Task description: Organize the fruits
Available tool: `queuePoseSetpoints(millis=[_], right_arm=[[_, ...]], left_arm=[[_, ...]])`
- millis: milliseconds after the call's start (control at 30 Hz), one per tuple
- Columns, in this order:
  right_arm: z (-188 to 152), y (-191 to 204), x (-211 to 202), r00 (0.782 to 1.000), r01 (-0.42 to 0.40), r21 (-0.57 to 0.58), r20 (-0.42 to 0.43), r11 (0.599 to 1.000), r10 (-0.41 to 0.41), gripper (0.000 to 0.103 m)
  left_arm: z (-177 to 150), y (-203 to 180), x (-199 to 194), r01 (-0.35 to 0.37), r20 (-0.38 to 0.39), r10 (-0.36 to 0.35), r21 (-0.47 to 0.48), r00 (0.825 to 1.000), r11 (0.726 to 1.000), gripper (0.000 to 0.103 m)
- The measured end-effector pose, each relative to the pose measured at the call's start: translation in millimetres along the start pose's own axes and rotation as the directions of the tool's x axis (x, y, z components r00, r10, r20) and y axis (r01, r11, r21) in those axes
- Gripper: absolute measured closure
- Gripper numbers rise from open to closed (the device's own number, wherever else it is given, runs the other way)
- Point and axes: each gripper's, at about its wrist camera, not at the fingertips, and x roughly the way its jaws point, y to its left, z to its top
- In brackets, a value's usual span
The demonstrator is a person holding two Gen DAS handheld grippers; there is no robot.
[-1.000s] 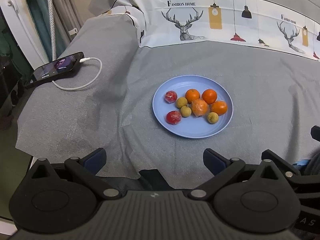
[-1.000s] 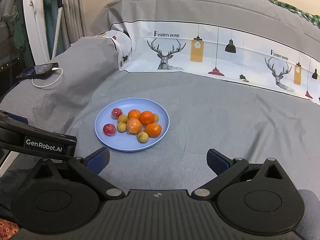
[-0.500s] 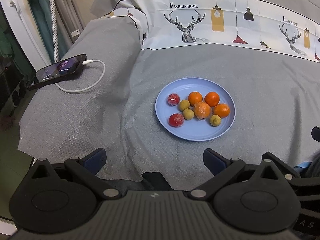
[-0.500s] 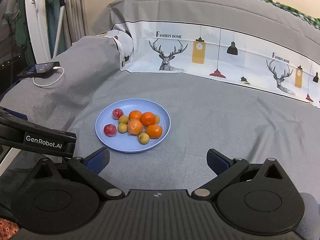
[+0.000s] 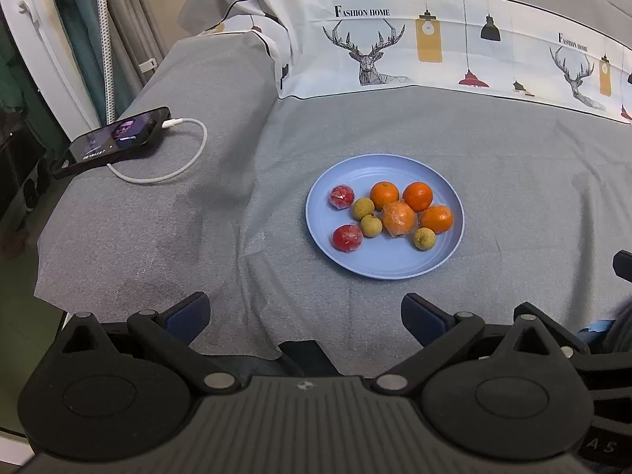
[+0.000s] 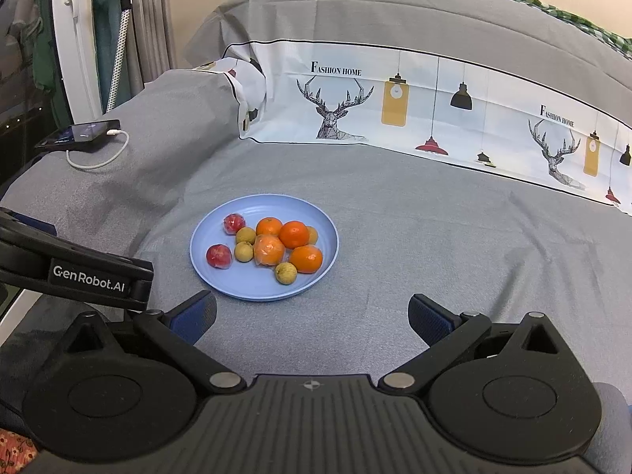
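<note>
A light blue plate (image 5: 395, 266) lies on the grey bed cover; it also shows in the right wrist view (image 6: 245, 288). On it are several oranges (image 5: 417, 196), one of them wrapped in plastic (image 5: 399, 218), two red wrapped fruits (image 5: 347, 237) and several small yellow-brown fruits (image 5: 370, 225). My left gripper (image 5: 306, 316) is open and empty, well short of the plate. My right gripper (image 6: 312, 318) is open and empty, just short of the plate's near rim. The left gripper's body (image 6: 75, 270) shows at the left of the right wrist view.
A black phone (image 5: 112, 140) on a white charging cable (image 5: 177, 166) lies at the bed's left edge. A printed pillow band with deer and lamps (image 5: 434, 51) runs along the back. A white door frame and curtain (image 5: 67, 39) stand at far left.
Both cameras have shifted slightly, so the plate sits a little lower and further right in each view. The fruits have not moved. Both grippers stay open.
</note>
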Motion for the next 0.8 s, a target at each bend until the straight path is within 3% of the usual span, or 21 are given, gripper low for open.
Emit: queuePoseSetpoints(millis=[800], right_arm=[[0.0,2.5,-1.2,1.000,-0.017,-0.009,0.006,1.000,0.017,0.001]], left_arm=[[-0.7,2.1,0.2,-0.002,0.002,0.002,-0.004,1.000,1.000,0.000]])
